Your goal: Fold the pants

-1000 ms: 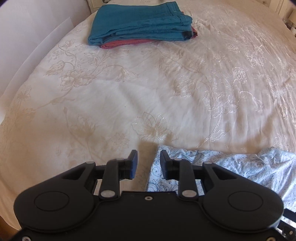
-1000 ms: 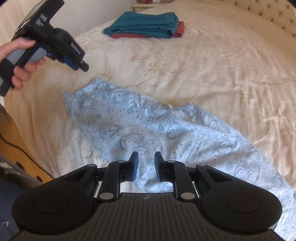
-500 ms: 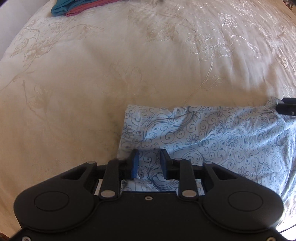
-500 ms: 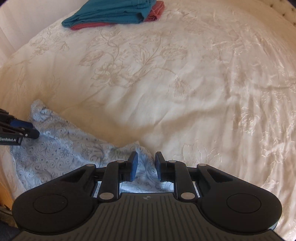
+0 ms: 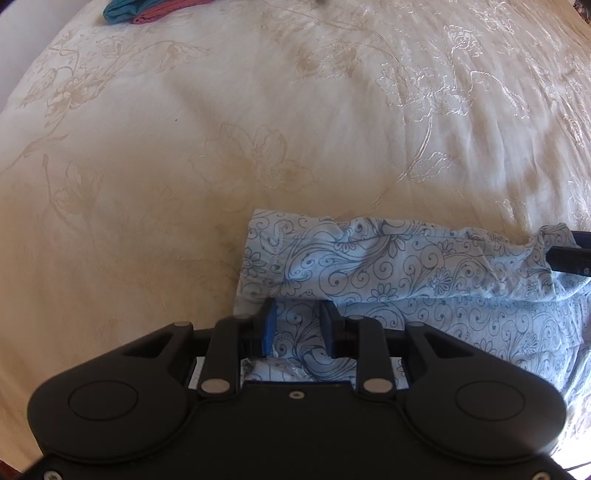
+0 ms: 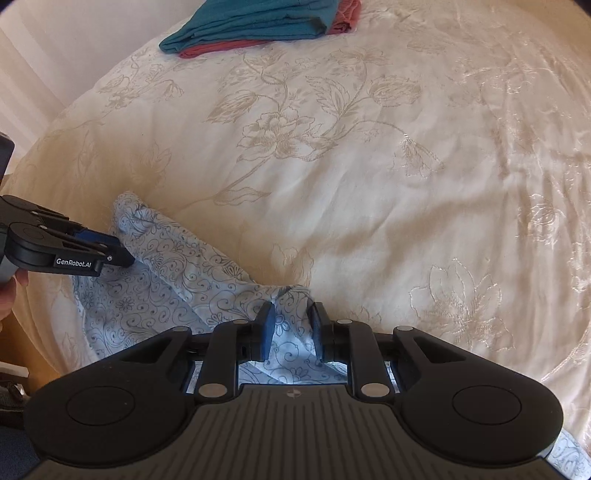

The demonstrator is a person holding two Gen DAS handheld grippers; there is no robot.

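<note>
Light blue pants [image 5: 406, 266] with a dark swirl print lie stretched across the cream bedspread [image 5: 258, 129]. My left gripper [image 5: 298, 314] points down on their left end, its fingers apart, with flat cloth showing in the gap. My right gripper [image 6: 291, 317] stands over the other end of the pants [image 6: 166, 295], also open, and a raised fold of cloth sits between its fingertips. The left gripper [image 6: 120, 253] shows at the left edge of the right wrist view, against the cloth. A tip of the right gripper [image 5: 565, 254] shows at the right edge of the left wrist view.
A folded teal garment [image 6: 258, 22] lies on a folded red one [image 6: 345, 16] at the far side of the bed. The embroidered bedspread [image 6: 369, 184] spreads between that stack and the pants. The bed's near edge and wooden floor [image 6: 14, 332] lie at lower left.
Both grippers have come down onto the pants, the right one having shifted along to their far end. Over the last half second neither has moved, and the finger gaps look the same.
</note>
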